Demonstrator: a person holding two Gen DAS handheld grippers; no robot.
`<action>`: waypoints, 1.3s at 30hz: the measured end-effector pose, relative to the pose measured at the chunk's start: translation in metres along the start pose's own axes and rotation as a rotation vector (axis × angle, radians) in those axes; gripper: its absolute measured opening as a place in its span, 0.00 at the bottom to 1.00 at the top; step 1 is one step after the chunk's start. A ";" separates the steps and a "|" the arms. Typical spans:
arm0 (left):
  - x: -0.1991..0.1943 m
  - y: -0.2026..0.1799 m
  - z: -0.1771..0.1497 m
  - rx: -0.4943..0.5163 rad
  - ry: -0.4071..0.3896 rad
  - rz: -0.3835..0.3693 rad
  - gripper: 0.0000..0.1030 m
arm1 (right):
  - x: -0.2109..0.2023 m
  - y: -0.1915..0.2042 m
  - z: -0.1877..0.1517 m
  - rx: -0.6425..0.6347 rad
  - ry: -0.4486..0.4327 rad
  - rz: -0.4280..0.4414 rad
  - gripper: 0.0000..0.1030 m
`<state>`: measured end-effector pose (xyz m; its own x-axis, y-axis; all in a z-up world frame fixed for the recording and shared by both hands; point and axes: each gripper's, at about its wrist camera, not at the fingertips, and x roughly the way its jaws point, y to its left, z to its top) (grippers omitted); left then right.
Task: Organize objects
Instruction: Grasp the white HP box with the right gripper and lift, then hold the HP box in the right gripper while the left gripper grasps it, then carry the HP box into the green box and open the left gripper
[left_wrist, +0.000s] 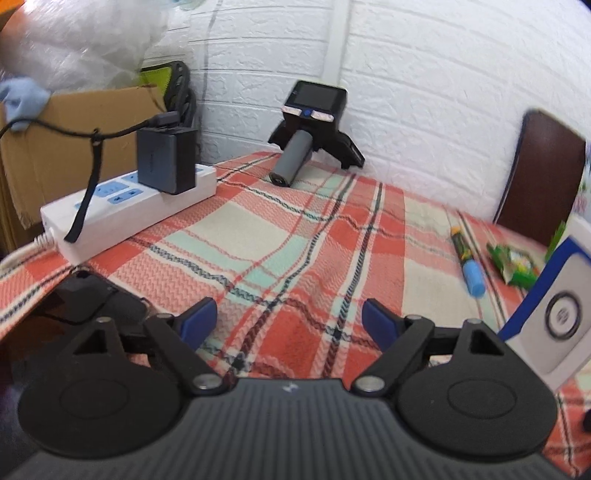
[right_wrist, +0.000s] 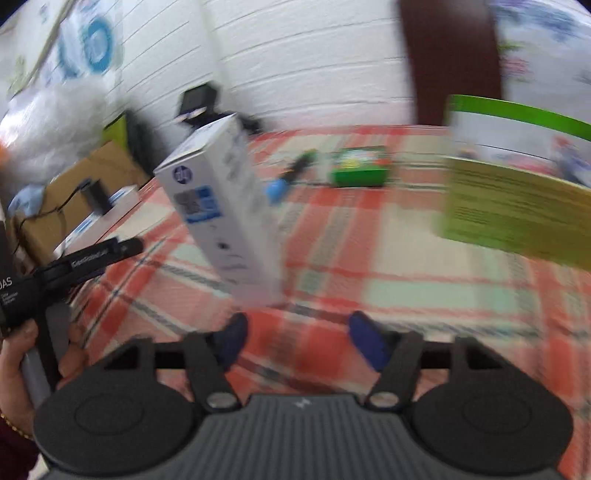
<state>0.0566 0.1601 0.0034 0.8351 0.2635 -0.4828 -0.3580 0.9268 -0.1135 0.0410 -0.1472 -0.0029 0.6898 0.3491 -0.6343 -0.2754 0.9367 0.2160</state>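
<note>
Both grippers empty, jaws apart: left gripper (left_wrist: 289, 324), right gripper (right_wrist: 298, 338), low over the plaid bench (left_wrist: 280, 236). On the bench: one white HP box (right_wrist: 221, 206) standing tilted, one blue-capped pen (left_wrist: 466, 260), one green packet (left_wrist: 511, 264), one power strip (left_wrist: 125, 206), one spare gripper (left_wrist: 314, 125).

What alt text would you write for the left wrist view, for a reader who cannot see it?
The open left hand-held gripper hovers empty over a plaid tablecloth. A white power strip with a black adapter lies left; a pen and green packet lie right, near a white box.
</note>
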 end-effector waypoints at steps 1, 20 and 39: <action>0.000 -0.004 0.002 -0.007 0.012 -0.029 0.84 | -0.006 -0.010 -0.003 0.019 -0.014 -0.026 0.77; 0.029 -0.167 0.024 0.406 0.138 -0.540 0.90 | -0.016 -0.028 -0.011 0.019 -0.034 -0.005 0.88; -0.009 -0.174 0.016 0.351 0.351 -0.595 0.76 | -0.021 -0.033 -0.016 -0.118 -0.053 -0.030 1.00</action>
<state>0.1183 0.0005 0.0414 0.6433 -0.3510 -0.6804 0.3118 0.9318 -0.1859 0.0244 -0.1856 -0.0084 0.7322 0.3251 -0.5985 -0.3294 0.9382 0.1067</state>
